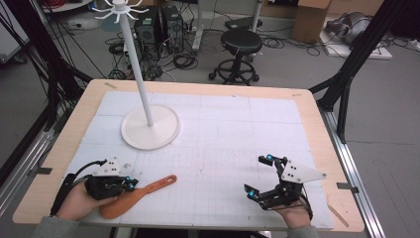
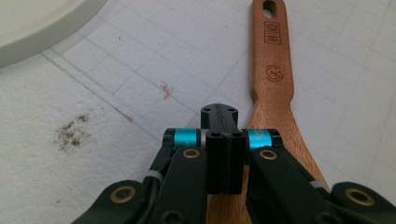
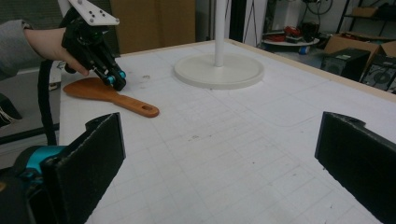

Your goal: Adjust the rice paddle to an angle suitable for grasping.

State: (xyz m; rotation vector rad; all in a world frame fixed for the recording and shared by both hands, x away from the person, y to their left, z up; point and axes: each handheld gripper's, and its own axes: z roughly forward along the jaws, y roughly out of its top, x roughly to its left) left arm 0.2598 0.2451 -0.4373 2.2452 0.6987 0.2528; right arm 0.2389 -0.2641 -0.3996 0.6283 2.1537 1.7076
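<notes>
A wooden spatula (image 1: 136, 194) lies flat on the white gridded mat (image 1: 223, 134) near the front left, its handle with the hanging hole pointing right and away. My left gripper (image 1: 131, 184) hovers just over the spatula's neck, jaws pressed together with nothing between them. In the left gripper view the shut jaws (image 2: 219, 114) sit above the spatula (image 2: 273, 79), a little to the left of its neck. My right gripper (image 1: 258, 174) rests at the front right, jaws wide apart and empty. The right gripper view (image 3: 219, 154) looks across the mat at the spatula (image 3: 112, 95) and the left gripper (image 3: 116, 81).
A white hanger stand (image 1: 151, 131) with a round base and tall pole stands at the back left of the mat; its base (image 2: 37, 23) edges the left gripper view. A dark smudge (image 2: 72, 133) marks the mat. A stool (image 1: 241, 42) and cables sit beyond the table.
</notes>
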